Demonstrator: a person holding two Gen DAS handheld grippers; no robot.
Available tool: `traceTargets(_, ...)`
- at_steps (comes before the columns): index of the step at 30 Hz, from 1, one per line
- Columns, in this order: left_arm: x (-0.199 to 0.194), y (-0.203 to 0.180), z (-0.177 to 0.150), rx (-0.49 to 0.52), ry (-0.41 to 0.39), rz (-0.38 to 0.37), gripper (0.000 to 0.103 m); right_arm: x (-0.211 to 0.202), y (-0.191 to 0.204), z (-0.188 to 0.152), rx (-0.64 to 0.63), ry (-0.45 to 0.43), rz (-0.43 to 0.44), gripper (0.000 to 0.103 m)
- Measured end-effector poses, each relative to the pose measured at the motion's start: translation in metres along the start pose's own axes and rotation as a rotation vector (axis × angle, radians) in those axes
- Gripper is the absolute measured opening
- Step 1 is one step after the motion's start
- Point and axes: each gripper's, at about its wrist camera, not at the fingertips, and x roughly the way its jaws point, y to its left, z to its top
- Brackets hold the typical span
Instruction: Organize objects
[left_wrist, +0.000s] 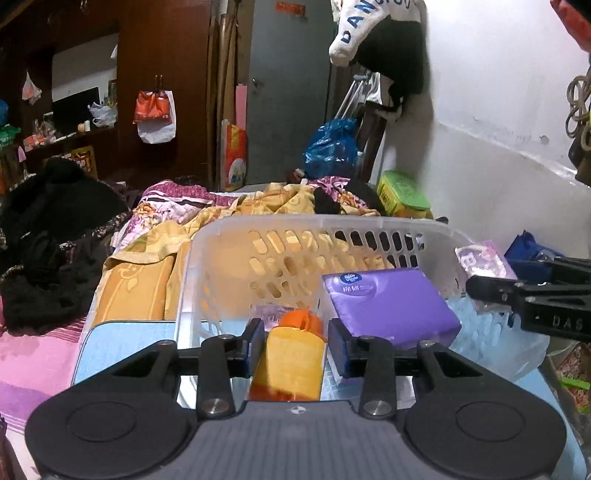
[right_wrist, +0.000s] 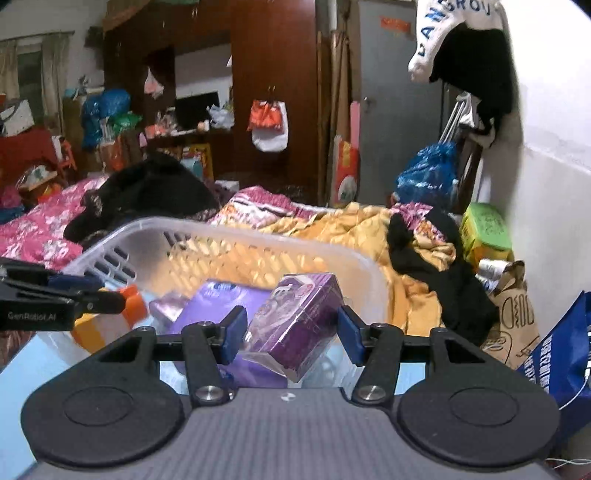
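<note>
A clear plastic basket stands on a light blue table. My left gripper is shut on an orange and yellow bottle at the basket's near edge. A purple tissue pack lies inside the basket beside it. In the right wrist view my right gripper is open around a purple box, which sits tilted in the basket without the pads clearly pressing it. The tissue pack and the bottle show to its left. The right gripper also shows at the right of the left wrist view.
A bed with yellow and pink blankets and black clothes lies beyond the basket. A green box, a paper bag and a blue bag crowd the right side by the white wall.
</note>
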Motion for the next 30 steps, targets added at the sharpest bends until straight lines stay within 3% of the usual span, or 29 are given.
traceTargets(3, -0.008, 0.001, -0.004, 0.023, -0.037, 0.000, 0.037, -0.007, 0.003, -0.001, 0.017, -0.004, 0.009, 0.063)
traceTargets(4, -0.013, 0.001, -0.006, 0.036, -0.071, 0.017, 0.044, -0.011, 0.002, -0.002, 0.024, -0.027, 0.005, 0.078)
traceTargets(5, -0.017, 0.000, -0.005, 0.045, -0.110, 0.038, 0.053, -0.018, 0.002, -0.003, 0.025, -0.064, 0.007, 0.086)
traceTargets(6, -0.024, -0.001, -0.006, 0.046, -0.148, 0.046, 0.074, -0.024, 0.003, -0.004, 0.024, -0.095, 0.011, 0.097)
traceTargets(7, -0.031, -0.002, -0.008, 0.045, -0.176, 0.040, 0.080, -0.034, 0.003, -0.009, 0.022, -0.128, 0.015, 0.100)
traceTargets(9, -0.049, -0.002, -0.020, 0.045, -0.227, -0.013, 0.080, -0.053, 0.003, -0.020, 0.031, -0.186, 0.034, 0.103)
traceTargets(14, -0.088, -0.004, -0.092, 0.040, -0.312, -0.176, 0.081, -0.097, -0.008, -0.084, 0.112, -0.304, 0.139, 0.103)
traceTargets(19, -0.083, -0.009, -0.154, 0.004, -0.317, -0.270, 0.081, -0.098, -0.018, -0.148, 0.224, -0.322, 0.178, 0.103)
traceTargets(25, -0.069, -0.020, -0.162, 0.027, -0.319, -0.306, 0.081, -0.070, -0.024, -0.136, 0.295, -0.293, 0.276, 0.102)
traceTargets(30, -0.062, -0.024, -0.164, 0.018, -0.312, -0.336, 0.081, -0.061, -0.017, -0.138, 0.261, -0.287, 0.291, 0.082)
